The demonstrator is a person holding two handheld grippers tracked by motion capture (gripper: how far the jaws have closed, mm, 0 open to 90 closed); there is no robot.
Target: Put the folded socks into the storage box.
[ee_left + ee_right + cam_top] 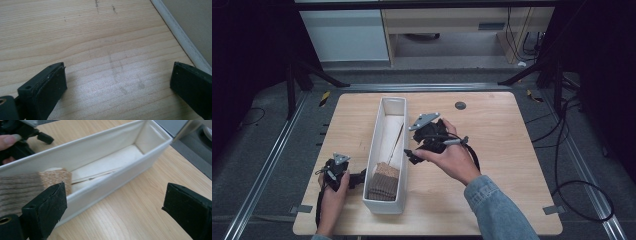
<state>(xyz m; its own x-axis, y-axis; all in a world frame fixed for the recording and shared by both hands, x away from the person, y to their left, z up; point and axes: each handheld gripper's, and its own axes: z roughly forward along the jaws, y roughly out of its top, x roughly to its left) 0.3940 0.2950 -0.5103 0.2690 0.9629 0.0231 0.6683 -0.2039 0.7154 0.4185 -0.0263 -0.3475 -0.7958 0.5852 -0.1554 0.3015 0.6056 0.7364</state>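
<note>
A folded brown ribbed knit cloth [383, 181] lies at the near end inside the long white fabric box [373, 150]. Right of the box, the right gripper [408, 153] hangs with jaws spread; left of it, the left gripper [360, 177] rests on the light wooden table [492, 150], jaws also spread, empty.

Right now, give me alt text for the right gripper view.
The right gripper, jaws wide open and empty, hovers over the wooden table beside a long white box. Folded brown knit fabric lies in the box's near end.
</note>
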